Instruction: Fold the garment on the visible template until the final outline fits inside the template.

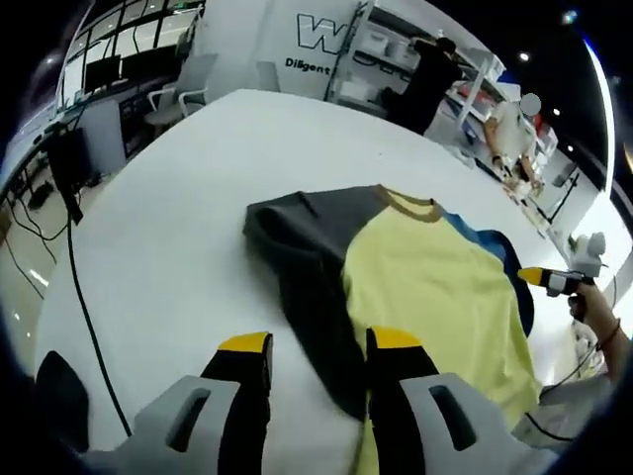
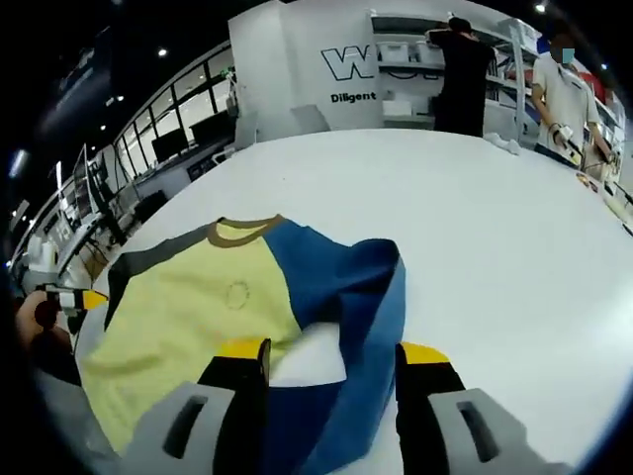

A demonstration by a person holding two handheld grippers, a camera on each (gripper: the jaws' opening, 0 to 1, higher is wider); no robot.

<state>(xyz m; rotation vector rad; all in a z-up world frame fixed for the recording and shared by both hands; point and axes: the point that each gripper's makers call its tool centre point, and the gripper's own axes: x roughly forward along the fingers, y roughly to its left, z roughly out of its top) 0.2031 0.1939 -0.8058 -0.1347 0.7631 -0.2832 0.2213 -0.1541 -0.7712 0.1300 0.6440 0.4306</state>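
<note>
While spread on the white table (image 1: 178, 218), T-shirt (image 1: 425, 277), left claw (image 1: 318, 346) gaping empty, right claw (image 2: 331, 354) likewise.

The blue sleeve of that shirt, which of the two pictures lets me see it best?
The right gripper view: the blue sleeve lies folded just ahead of the open right gripper, large and near. In the left gripper view the blue sleeve is a thin strip at the far edge of the shirt, beyond the yellow front.
</note>
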